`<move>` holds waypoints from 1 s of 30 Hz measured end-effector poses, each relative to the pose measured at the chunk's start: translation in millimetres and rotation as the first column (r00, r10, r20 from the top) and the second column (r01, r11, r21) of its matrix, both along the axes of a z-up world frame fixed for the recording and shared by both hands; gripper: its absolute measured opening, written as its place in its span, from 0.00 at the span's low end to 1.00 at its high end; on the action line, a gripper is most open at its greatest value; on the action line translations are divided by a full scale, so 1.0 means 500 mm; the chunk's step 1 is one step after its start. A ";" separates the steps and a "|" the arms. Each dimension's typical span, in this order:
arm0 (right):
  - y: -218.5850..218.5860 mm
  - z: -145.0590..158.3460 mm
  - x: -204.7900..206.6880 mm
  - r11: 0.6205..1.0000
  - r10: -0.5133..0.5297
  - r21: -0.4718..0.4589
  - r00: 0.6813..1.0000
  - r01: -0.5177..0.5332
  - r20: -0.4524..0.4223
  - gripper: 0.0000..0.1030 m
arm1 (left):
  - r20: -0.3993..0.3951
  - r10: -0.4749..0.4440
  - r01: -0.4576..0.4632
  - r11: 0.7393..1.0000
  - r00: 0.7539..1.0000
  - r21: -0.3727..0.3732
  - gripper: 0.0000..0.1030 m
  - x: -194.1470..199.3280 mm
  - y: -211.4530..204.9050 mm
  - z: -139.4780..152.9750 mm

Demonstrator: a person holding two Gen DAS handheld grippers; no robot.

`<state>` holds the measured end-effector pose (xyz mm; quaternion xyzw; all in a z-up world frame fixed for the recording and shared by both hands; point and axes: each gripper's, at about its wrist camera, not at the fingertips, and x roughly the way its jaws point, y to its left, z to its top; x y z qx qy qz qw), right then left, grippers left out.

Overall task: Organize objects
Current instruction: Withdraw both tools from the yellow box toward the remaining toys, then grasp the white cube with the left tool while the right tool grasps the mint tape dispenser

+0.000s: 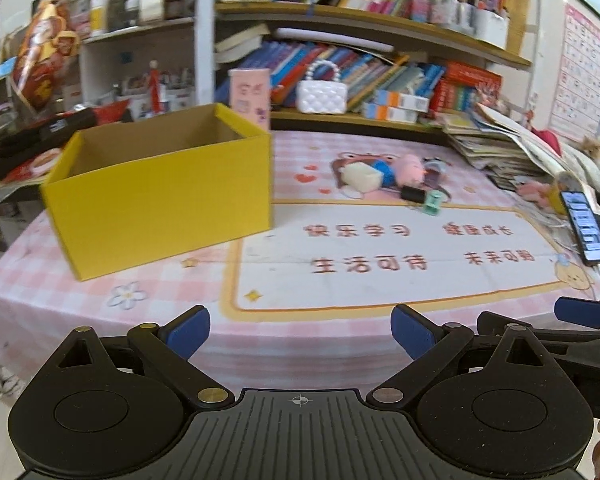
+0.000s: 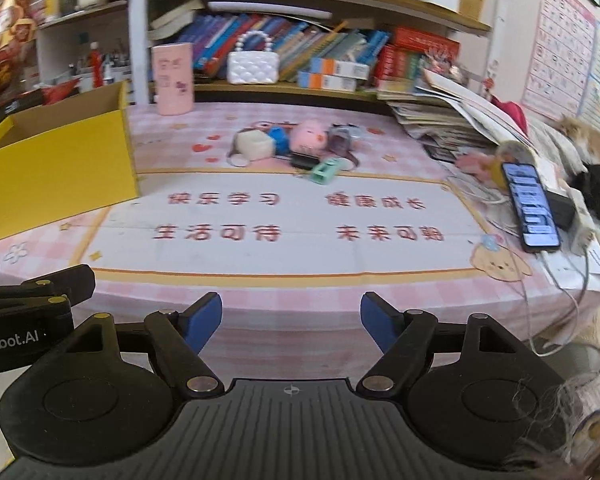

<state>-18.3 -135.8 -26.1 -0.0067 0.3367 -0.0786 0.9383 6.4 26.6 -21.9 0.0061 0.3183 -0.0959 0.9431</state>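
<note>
An open yellow cardboard box [image 1: 160, 192] [image 2: 56, 160] stands on the left of the pink checked table, and what shows of its inside looks bare. Toward the table's far side lies a small heap: a cream block [image 1: 362, 176] [image 2: 254, 145], a pink pig toy [image 1: 410, 166] [image 2: 308, 138], a black item [image 1: 414, 193] [image 2: 306, 160] and a green sharpener-like piece [image 1: 432, 202] [image 2: 326, 171]. My left gripper [image 1: 300, 334] hangs open over the near table edge with nothing between its blue pads. Beside it my right gripper [image 2: 291, 322] is open too, well short of the heap.
A lit phone [image 1: 584, 226] [image 2: 530, 208] with cables leans at the right edge. A stack of magazines [image 2: 440, 120] fills the back right. A pink canister [image 2: 172, 78] and a white quilted purse [image 2: 253, 66] sit by the crowded bookshelf behind. A furry animal [image 2: 584, 136] lies far right.
</note>
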 end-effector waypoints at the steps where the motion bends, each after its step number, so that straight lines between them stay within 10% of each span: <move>1: -0.011 0.000 0.002 1.000 -0.011 0.001 1.000 0.011 -0.002 0.73 | -0.003 -0.011 0.011 1.000 1.000 -0.002 0.96 0.006 -0.011 -0.001; 30: -0.202 -0.018 0.275 0.992 0.108 0.065 0.993 -0.104 -0.049 0.70 | -0.055 0.050 -0.051 0.999 0.997 -0.012 0.96 0.266 -0.191 0.001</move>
